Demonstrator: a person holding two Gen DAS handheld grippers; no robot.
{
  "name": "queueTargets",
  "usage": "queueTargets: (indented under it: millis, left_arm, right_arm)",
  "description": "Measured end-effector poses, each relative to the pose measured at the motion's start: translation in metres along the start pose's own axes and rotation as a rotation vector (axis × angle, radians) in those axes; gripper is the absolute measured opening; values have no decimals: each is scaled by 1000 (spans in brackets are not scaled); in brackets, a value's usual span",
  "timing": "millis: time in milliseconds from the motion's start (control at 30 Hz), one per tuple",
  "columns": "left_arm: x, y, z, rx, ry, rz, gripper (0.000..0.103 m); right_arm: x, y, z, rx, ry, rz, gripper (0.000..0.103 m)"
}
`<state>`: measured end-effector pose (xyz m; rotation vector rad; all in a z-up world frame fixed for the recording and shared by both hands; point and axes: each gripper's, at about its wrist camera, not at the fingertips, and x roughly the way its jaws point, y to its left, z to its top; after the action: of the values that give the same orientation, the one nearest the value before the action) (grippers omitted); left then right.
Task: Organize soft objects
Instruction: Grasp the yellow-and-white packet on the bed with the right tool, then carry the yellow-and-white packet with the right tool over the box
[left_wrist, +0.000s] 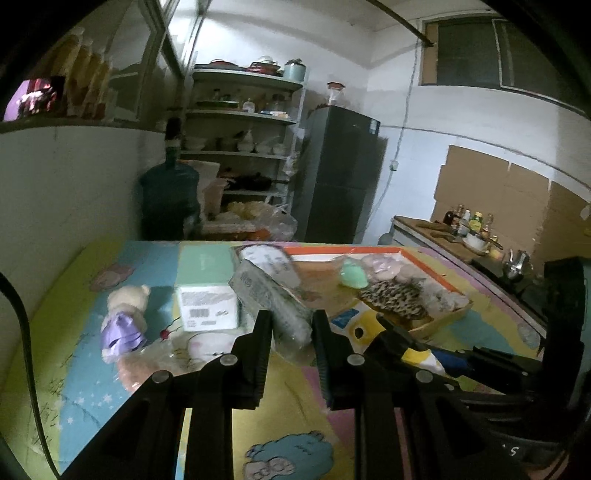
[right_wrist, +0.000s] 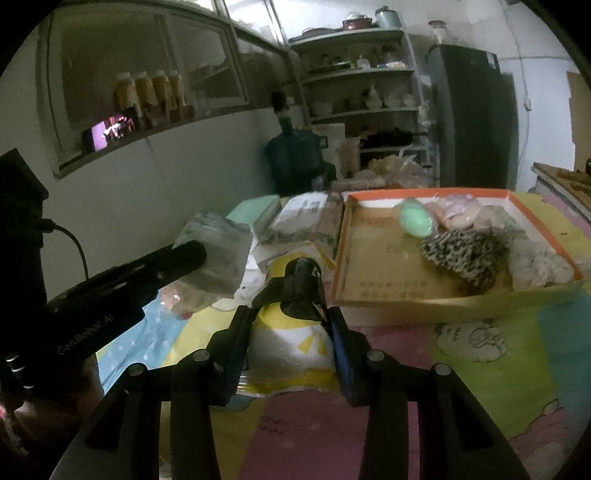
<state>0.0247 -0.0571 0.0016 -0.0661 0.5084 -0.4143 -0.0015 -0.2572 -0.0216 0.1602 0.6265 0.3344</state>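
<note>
While the right tool (right_wrist: 290, 325) pinches a penguin plush (right_wrist: 291, 343) in clear wrap, the left tool (left_wrist: 290, 328) holds a grey soft pack (left_wrist: 273, 299), both low over the worktop (right_wrist: 480, 354). Lift each gently to the far-right orange tray (right_wrist: 535, 218). Box label (left_wrist: 205, 306) unreadable.

barcode label on white box (left_wrist: 207, 308), print too blurred
</note>
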Motion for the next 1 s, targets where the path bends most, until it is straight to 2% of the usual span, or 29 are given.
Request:
queueTargets:
  millis: [600,1000]
  left_arm:
    - [30,-54,29,49,-13,-94,23]
    - [72,-80,41,59,18,-117,23]
  right_arm:
    - [-42,-51,24,38,-118,-118,43]
    - [-40,-93,45,42,-153,-178,43]
